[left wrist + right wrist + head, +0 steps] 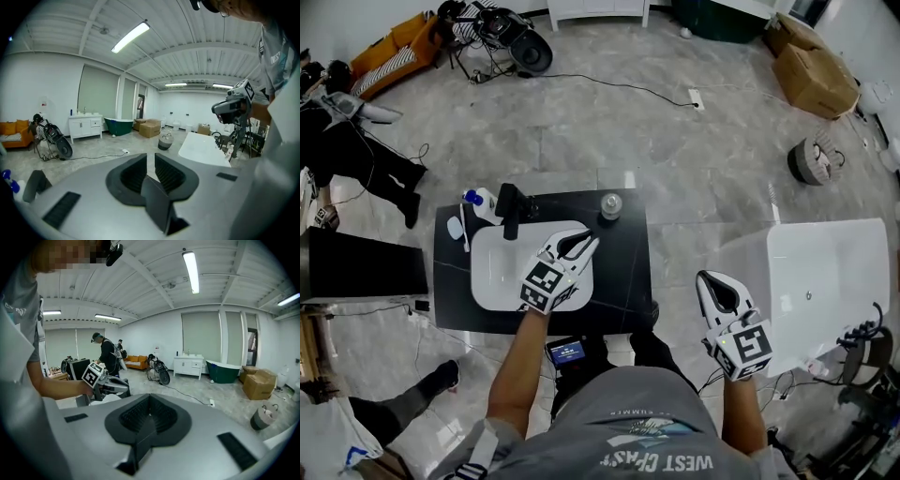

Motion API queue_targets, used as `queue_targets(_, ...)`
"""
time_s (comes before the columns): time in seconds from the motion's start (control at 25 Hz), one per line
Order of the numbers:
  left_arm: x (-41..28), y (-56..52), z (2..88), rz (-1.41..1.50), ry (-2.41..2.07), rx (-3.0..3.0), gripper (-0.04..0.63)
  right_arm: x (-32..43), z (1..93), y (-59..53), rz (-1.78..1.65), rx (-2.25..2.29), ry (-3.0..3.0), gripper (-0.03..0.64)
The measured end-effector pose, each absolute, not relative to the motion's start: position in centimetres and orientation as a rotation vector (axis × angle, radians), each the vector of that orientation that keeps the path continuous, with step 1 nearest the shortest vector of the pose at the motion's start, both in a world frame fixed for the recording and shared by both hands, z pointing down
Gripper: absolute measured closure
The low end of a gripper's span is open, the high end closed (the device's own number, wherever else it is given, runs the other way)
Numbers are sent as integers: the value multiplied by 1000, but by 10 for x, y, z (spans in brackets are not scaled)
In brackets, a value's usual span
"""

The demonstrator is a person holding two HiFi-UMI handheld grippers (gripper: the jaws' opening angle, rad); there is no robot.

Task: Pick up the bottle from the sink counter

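- Hovering above the white rounded sink basin (492, 274), which is set into the black stone counter (623, 272), the left gripper (581, 242) points away from the person toward the counter's far edge.
- Its jaws stand a narrow slit apart with nothing between them. In the left gripper view (151, 157), grey floor shows through the gap.
- The white bottle with a blue top (478, 200) stands upright at the far left corner of the counter. It is just left of the black faucet (511, 211) and apart from both grippers.
- A small white oval piece (455, 227) lies on the counter near the bottle, left of the basin.
- A round clear jar (610, 205) sits at the counter's far edge, to the right of the faucet.
- The right gripper (710, 281) is held off the counter to the person's right, over the grey marble floor (581, 122) and beside a large white tub (825, 272).
- In the right gripper view (149, 399) its jaws are pressed together and hold nothing.
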State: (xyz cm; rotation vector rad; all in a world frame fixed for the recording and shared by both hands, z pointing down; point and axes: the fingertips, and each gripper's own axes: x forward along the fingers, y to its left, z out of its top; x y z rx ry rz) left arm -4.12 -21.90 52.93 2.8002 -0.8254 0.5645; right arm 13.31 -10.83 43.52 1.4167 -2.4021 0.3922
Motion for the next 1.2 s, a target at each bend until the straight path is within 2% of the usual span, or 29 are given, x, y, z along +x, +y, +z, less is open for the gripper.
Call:
queue_targets(0.72,-10,-261,600,633,-813,2706,453,156,453,-124,471,1404,-2357,615)
queue_targets(1.2,1,-282,651,701,-882,2681,300,165,467,-127,527,1400,-2304,615)
